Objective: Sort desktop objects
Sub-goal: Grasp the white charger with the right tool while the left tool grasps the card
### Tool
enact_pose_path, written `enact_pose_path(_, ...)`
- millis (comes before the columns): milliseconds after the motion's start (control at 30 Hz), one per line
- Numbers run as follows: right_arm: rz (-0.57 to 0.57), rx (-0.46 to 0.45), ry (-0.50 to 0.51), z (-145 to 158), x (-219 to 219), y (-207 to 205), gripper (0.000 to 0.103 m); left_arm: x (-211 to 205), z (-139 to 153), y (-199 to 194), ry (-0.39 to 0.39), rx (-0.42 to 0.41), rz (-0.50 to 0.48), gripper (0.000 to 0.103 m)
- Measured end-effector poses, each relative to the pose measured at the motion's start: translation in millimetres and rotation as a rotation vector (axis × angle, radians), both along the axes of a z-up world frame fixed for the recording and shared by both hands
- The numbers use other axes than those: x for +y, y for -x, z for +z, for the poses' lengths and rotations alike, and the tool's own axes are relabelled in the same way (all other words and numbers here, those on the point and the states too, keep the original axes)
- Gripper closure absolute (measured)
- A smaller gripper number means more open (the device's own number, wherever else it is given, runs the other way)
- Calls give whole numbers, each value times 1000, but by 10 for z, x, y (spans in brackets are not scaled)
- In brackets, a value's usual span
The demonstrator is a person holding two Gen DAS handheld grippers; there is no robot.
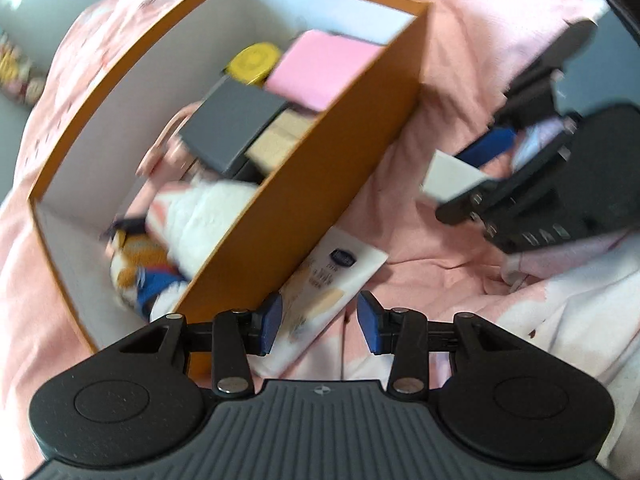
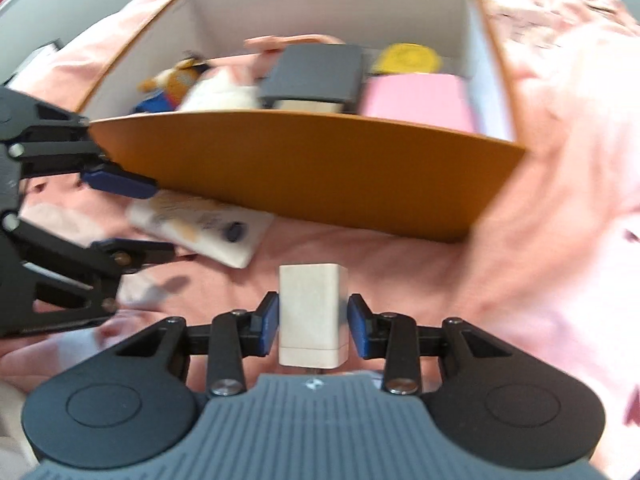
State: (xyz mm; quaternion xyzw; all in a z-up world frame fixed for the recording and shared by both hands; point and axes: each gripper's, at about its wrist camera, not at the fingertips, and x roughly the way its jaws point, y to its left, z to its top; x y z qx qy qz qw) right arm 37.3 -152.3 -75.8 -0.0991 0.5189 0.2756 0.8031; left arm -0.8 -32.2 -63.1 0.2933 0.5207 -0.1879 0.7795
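Note:
An orange box (image 1: 316,188) (image 2: 304,168) with white inner walls stands on pink cloth. A flat white packet (image 1: 340,276) (image 2: 200,228) lies on the cloth against the box's near wall. My left gripper (image 1: 320,324) (image 2: 132,216) straddles one end of it, open, with a gap at the right pad. My right gripper (image 2: 314,326) (image 1: 460,180) is shut on a white charger block (image 2: 312,312) (image 1: 452,176), held above the cloth in front of the box.
Inside the box lie a pink pad (image 1: 324,68), a yellow round tin (image 1: 254,60), a grey case (image 1: 236,124), a beige box (image 1: 276,140) and a plush toy (image 1: 192,220). Rumpled pink cloth (image 1: 420,240) surrounds the box.

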Motion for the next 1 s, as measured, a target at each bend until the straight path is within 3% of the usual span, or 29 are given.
enact_pose_path(200, -79, 52, -37, -159, -113, -9, 63, -314, -273, 96, -164, -48, -157, 54)
enact_pose_path(467, -89, 72, -79, -202, -139, -66, 63, -455, -586, 68, -316, -122, -158, 55)
enact_pose_path(767, -90, 72, -95, -224, -121, -69, 63, -402, -483, 52, -264, -162, -111, 78)
enact_pose_path(867, -91, 74, -102, -217, -148, -58, 63, -315, -263, 21, -160, -166, -35, 81)
enact_pose_path(1000, -94, 78, -109, -223, -143, -72, 62, -190, 144, 30, 42, -189, 50, 85)
